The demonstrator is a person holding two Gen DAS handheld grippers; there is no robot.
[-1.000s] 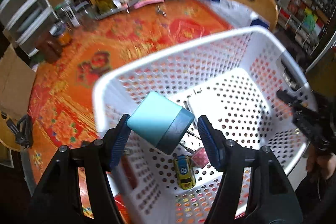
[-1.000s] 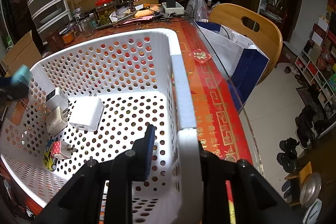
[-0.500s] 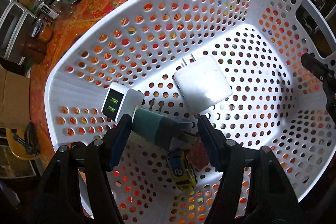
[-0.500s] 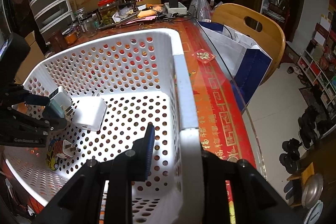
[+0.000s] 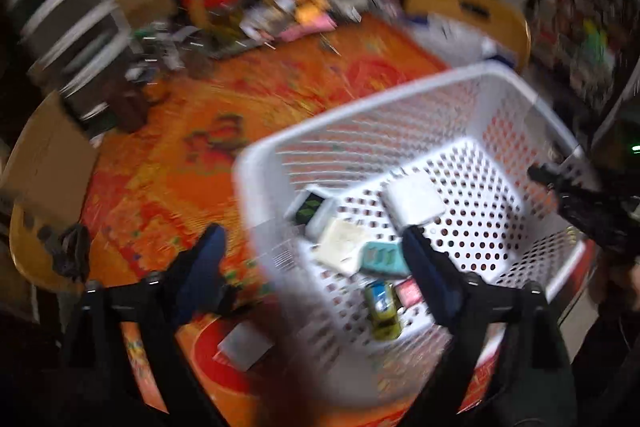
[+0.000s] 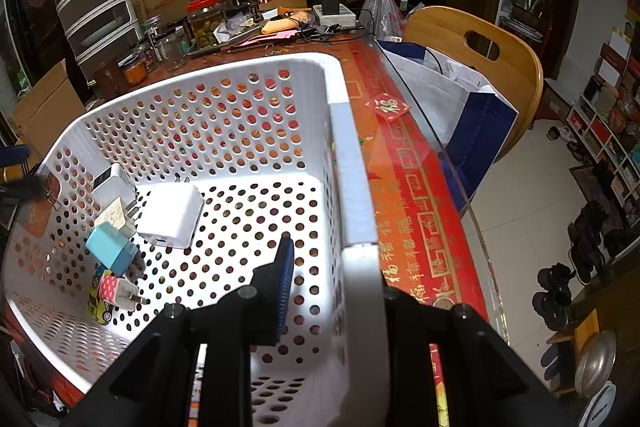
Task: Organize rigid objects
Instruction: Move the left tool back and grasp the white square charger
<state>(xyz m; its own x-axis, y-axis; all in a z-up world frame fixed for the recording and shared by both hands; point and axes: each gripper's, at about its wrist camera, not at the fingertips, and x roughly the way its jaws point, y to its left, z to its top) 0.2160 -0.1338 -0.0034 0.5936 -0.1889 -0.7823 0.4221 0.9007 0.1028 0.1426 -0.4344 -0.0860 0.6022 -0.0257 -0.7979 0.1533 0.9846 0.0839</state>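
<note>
A white perforated basket point(image 6: 200, 99) stands on the orange table; it also shows, blurred, in the left wrist view point(image 5: 280, 163). Inside lie a teal charger point(image 6: 110, 247), also seen from the left wrist point(image 5: 382, 259), a large white charger point(image 6: 170, 213), other white plugs point(image 6: 114, 183), a pink plug point(image 6: 116, 291) and a yellow toy car point(image 5: 382, 311). My left gripper point(image 5: 314, 259) is open and empty, straddling the basket's near rim. My right gripper point(image 6: 338, 267) is shut on the basket's side rim point(image 6: 354, 207).
Jars point(image 6: 204, 23), papers and boxes crowd the table's far side. Plastic drawers point(image 6: 96, 7) stand at the back left. A wooden chair point(image 6: 480, 55) with a blue-white bag point(image 6: 460, 107) stands past the table's right edge. A white item point(image 5: 244, 345) lies on the table by the basket.
My left gripper opened, dropped the teal charger into the basket, and pulled back up and out over the rim. My right gripper kept its hold on the basket rim.
</note>
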